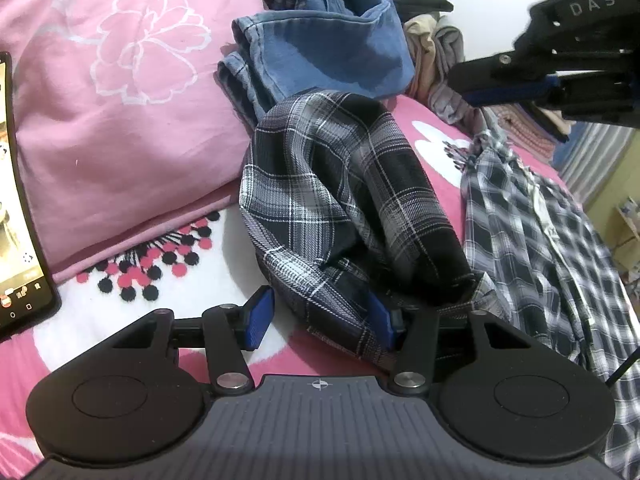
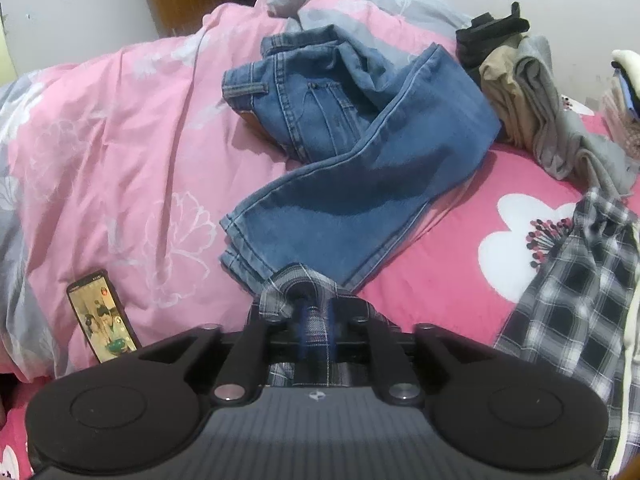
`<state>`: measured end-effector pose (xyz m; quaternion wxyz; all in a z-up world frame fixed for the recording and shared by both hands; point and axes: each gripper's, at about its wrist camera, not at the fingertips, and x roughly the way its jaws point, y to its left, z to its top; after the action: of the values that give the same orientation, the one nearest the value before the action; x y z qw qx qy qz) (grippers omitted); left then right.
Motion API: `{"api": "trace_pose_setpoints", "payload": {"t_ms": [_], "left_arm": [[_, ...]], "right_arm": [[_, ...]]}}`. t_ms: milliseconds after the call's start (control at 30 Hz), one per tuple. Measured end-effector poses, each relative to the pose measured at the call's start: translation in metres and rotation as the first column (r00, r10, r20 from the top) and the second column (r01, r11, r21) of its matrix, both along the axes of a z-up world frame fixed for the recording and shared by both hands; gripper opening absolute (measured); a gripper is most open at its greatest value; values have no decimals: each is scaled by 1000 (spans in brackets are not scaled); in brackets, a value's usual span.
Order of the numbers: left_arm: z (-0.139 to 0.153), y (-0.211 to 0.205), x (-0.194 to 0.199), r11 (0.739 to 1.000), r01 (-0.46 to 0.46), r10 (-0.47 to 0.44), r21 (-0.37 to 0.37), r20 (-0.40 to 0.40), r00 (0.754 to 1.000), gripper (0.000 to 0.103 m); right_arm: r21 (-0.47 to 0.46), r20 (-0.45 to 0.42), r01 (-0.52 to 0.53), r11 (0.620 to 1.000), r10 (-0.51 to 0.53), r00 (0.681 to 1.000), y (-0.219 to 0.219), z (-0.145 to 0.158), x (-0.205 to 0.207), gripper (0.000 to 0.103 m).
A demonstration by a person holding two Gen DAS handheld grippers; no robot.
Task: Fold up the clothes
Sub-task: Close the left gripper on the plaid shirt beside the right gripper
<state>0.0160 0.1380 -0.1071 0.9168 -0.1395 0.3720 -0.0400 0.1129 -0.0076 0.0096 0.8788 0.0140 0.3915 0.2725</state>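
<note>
A dark plaid garment lies heaped on the pink bedspread. My left gripper is open at its near edge. The cloth drapes over the right pad, while the left pad stands free of it. My right gripper hovers up and to the right of the heap, with no cloth hanging from it. In the right wrist view, its blurred pads sit slightly apart over the peak of the plaid garment.
Blue jeans lie crumpled behind the heap. A lighter plaid shirt sprawls to the right. A lit phone leans on a pink duvet at left. Grey and beige clothes are piled at the back right.
</note>
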Motion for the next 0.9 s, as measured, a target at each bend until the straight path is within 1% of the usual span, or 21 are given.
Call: {"api": "trace_pose_setpoints", "payload": {"t_ms": [33,200,333,400,467,500,533,567,600,633,733,900], "left_arm": [[0,0,0,1000,0,0,-1,-1,1000,51],[-3,0,1,1000,3,-3,-6,-2,1000,49],[-4,0,2,1000,11,-11,-9,-1,1000,47],[-5,0,3,1000,15,-15,-13,-2,1000,46],[-6,0,3,1000,19,-19,-14,0,1000,44],[-6,0,3,1000,23,-23,-15,1,1000,42],[-6,-1,3,1000,28,-28,-15,3,1000,39],[-7,-1,2,999,33,-33,-16,5,999,38],[-6,-1,2,999,38,-38,-18,9,999,34],[-6,-2,1,999,43,-43,-20,12,999,31],[-4,-3,-1,998,55,-54,-28,25,998,24],[0,-3,-9,997,71,-69,-37,56,996,21]], "right_arm": [[-9,-2,-10,1000,10,1000,3,-2,0,42],[-81,-32,-63,995,61,998,23,-21,7,61],[-119,-76,-88,989,80,994,36,-39,14,62],[-140,-82,-97,985,86,993,40,-46,17,61],[-159,-80,-100,982,89,993,42,-52,18,56],[-167,-84,-100,981,87,993,43,-55,19,47],[-172,-91,-95,981,81,993,43,-57,21,34],[-175,-97,-89,981,72,993,43,-59,23,26],[-175,-102,-80,981,63,993,42,-61,25,10],[-165,-99,-69,984,53,994,39,-61,25,6],[-117,-77,-34,993,25,997,30,-55,25,4],[1,-58,-8,1000,8,998,15,-34,20,4]]}}
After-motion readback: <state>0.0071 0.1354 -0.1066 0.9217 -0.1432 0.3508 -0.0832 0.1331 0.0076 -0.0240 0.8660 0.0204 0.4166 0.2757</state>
